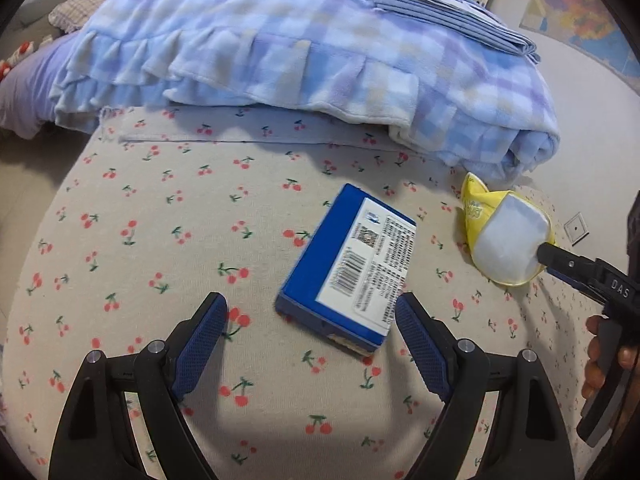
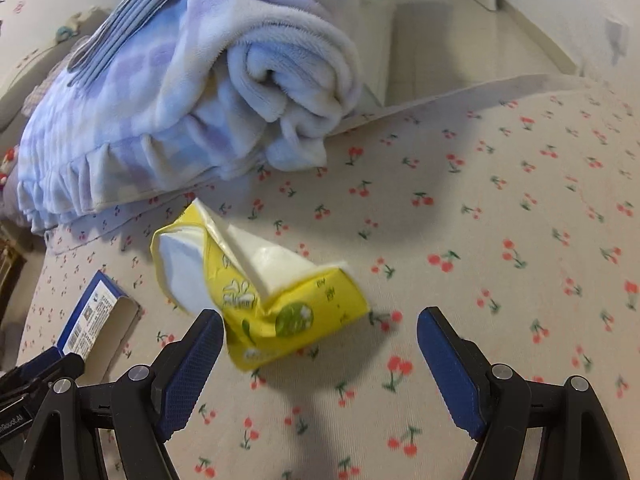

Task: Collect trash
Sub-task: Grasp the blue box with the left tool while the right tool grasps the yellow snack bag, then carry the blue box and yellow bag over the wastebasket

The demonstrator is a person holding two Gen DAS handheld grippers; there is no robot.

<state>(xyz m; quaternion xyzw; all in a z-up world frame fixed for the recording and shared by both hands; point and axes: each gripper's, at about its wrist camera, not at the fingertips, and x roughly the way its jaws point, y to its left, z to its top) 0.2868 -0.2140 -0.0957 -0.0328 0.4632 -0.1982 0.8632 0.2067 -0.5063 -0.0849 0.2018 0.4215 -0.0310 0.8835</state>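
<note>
A blue carton [image 1: 348,268] with a white barcode label lies flat on the cherry-print sheet [image 1: 160,220]. My left gripper [image 1: 310,300] is open just above the carton's near end, one pad on each side and neither pressing. To the right lies a crumpled yellow tissue pack [image 1: 504,240] with white tissue showing. In the right wrist view the tissue pack [image 2: 260,280] sits ahead of my open right gripper [image 2: 320,318], close to the left pad. The carton [image 2: 96,320] shows its open end at lower left. A black finger [image 1: 560,258] of the right gripper reaches the pack.
A folded blue-and-lilac checked blanket [image 1: 300,40] fills the back of the bed, with a striped folded cloth [image 1: 440,8] on top. Its rolled end [image 2: 260,68] lies just behind the tissue pack. The bed's edge and the floor [image 2: 440,40] are beyond. A hand [image 1: 600,360] holds the right gripper.
</note>
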